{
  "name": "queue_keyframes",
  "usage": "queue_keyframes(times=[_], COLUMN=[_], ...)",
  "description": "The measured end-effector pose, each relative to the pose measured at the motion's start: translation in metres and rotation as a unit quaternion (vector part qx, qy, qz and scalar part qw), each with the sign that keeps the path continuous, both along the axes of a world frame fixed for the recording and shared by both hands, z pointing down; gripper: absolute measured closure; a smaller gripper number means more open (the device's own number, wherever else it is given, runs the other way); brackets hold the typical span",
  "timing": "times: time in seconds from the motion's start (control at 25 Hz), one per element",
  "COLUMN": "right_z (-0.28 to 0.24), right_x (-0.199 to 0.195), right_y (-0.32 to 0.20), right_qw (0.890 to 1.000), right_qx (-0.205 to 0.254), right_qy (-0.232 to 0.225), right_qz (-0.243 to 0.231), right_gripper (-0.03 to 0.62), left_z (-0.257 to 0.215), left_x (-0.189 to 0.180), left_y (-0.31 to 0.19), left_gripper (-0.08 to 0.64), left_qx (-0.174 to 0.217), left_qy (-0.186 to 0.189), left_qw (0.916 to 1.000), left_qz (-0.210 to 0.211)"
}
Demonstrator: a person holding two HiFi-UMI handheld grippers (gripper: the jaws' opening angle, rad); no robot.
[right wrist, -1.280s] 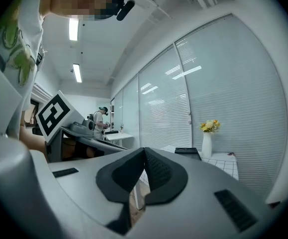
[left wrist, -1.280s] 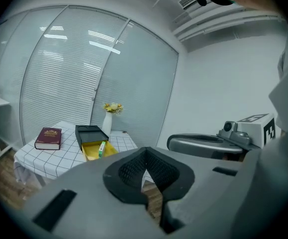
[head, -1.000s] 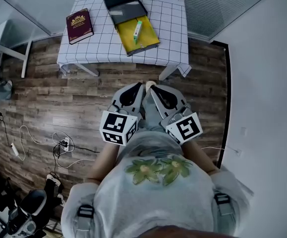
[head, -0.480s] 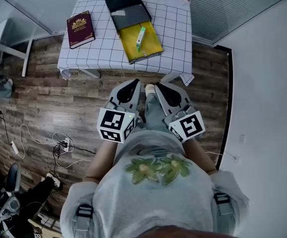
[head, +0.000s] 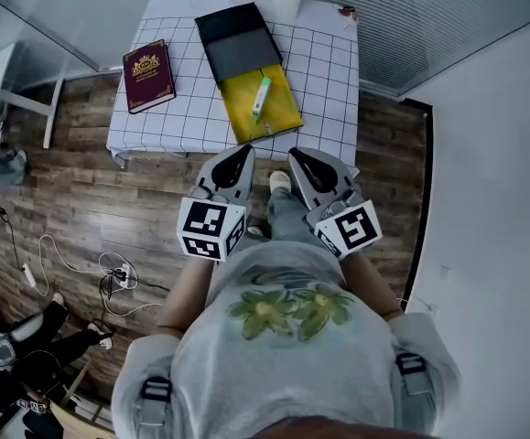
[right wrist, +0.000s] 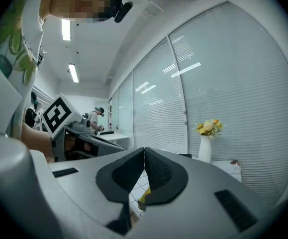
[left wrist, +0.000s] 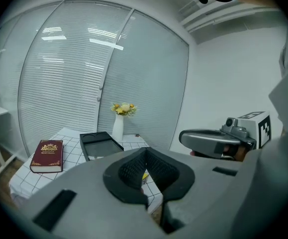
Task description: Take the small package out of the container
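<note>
Head view: approach step by the look of it, nothing grabbed yet. Left gripper (head: 246, 152) and right gripper (head: 294, 154) both have jaws together and empty, held in front of the torso just short of the table (head: 329, 71). Package (head: 261, 97) lies in the yellow tray of the open container (head: 281, 122), with the lid (head: 237, 44) flipped back. Next move probably needs a reach over the tray, one gripper opened, jaws across the package's narrow side, then close and lift clear of the tray wall. Package print is too small to read. Both gripper views show only a yellow sliver behind the closed jaws, and the package itself is blocked.
</note>
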State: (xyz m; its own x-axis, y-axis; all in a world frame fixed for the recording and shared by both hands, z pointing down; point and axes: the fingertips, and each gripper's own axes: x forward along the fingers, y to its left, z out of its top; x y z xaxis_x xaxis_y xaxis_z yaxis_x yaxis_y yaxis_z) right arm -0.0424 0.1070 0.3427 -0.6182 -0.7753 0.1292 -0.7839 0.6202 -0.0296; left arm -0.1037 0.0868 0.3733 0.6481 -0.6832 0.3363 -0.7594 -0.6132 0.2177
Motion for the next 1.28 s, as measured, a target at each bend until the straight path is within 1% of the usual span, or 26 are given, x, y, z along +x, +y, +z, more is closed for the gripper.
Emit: queue_keyframes(times=[0.28,0.64,0.92,1.28], right_z=[0.003,0.012,0.021,0.028], right_x=[0.010,0.030,0.047,0.059], right_y=[-0.035,-0.069,-0.095,-0.126], right_qw=[1.000,1.000,1.000,0.999], right_qx=[-0.008,-0.013,-0.017,-0.018], right_qy=[0.009,0.016,0.014,0.013], right_qz=[-0.012,-0.015,-0.019,-0.045], right_gripper=[0.584,0.586,0.586,0.586], left_z=[0.007,0.022,0.027,0.030], left_x=[0.004,0.020,0.034,0.047], left_y=[-0.036,-0.068,-0.095,-0.127], left_gripper=[0.552,0.552,0.552,0.552], left_qx=[-0.014,-0.036,-0.033,-0.029], left_qy=[-0.007,-0.015,-0.022,-0.024], left_qw=[0.9998,0.9992,0.9990,0.9983], left_qz=[-0.009,-0.013,-0.021,-0.044])
